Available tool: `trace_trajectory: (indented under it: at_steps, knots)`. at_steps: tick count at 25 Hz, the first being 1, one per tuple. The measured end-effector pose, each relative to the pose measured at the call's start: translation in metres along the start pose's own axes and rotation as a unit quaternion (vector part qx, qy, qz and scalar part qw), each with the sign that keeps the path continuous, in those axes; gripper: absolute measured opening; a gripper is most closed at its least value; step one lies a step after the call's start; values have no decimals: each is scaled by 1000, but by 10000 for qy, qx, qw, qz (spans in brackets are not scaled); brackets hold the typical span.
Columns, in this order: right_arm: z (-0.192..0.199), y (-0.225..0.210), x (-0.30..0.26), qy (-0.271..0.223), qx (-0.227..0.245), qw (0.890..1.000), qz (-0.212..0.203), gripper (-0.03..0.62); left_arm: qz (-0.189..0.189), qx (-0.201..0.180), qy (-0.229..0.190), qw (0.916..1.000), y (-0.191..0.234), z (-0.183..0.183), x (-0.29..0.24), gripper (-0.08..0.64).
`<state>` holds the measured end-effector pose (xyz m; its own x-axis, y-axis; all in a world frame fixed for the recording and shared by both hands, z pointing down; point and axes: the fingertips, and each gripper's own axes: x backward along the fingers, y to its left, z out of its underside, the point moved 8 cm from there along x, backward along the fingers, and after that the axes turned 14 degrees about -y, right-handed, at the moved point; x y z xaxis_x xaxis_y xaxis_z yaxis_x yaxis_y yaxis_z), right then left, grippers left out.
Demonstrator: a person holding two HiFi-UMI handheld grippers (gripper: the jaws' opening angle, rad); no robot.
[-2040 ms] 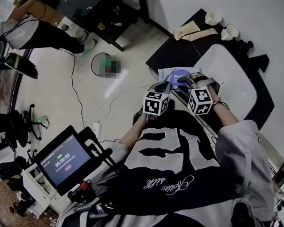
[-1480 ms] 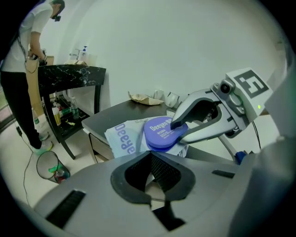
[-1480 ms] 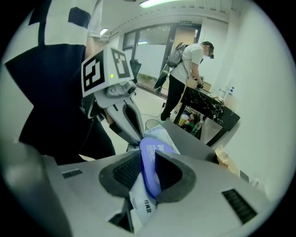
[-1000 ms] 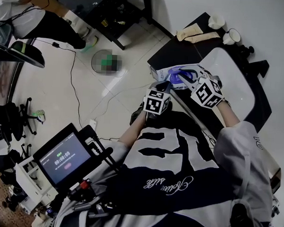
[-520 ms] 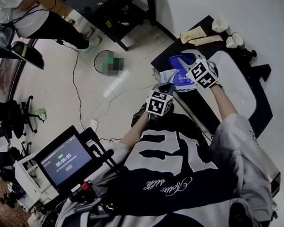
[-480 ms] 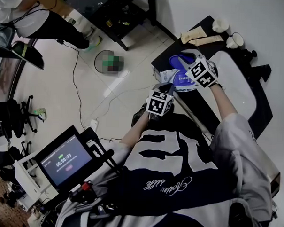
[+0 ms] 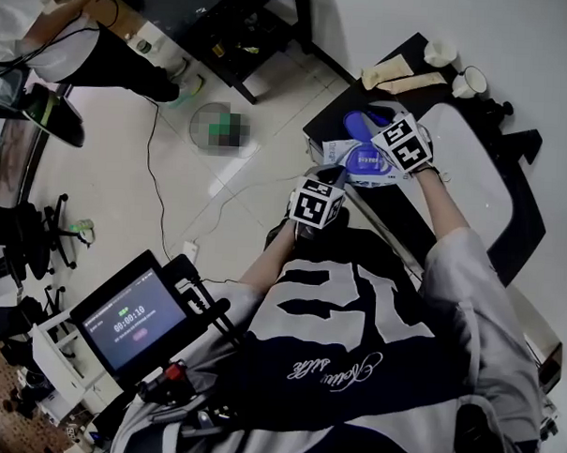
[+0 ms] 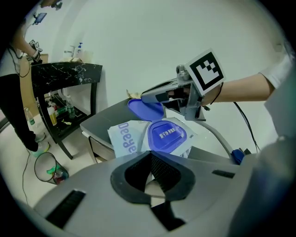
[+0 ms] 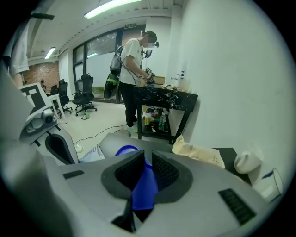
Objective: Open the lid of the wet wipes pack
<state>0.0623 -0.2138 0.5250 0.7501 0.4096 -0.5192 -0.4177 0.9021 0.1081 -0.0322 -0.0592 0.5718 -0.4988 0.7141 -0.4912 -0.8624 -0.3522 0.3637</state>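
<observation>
Since two seconds back, the right gripper (image 8: 147, 97) has swung the blue lid (image 8: 147, 110) up and away from the wet wipes pack (image 8: 132, 139).
Nearest, the left gripper (image 8: 150, 159) has its jaws pinched on the pack's near edge, steadying it on the counter (image 8: 99, 122). Beyond, the right jaws clamp the lid's free edge. Pulling further would likely strain the hinge or drag the pack loose.

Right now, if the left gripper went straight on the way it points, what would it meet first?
The wet wipes pack. The left gripper seems to pinch its near edge, and the blue lid frame lies directly ahead.
</observation>
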Motion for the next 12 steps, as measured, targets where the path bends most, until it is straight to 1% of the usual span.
trace_trajectory:
  at_steps: [7,10,12]
  knots:
    - [-7,5,30,-404,-513,9970,403,52,259,-151,305,9991,3,-6,-4,-2]
    - [-6,9,45,-546,-736,9938,633,52,401,-197,465,9979,5,-7,-7,-2]
    - [-4,11,57,-661,-916,9901,839,52,487,-294,577,9967,5,-10,-10,-2]
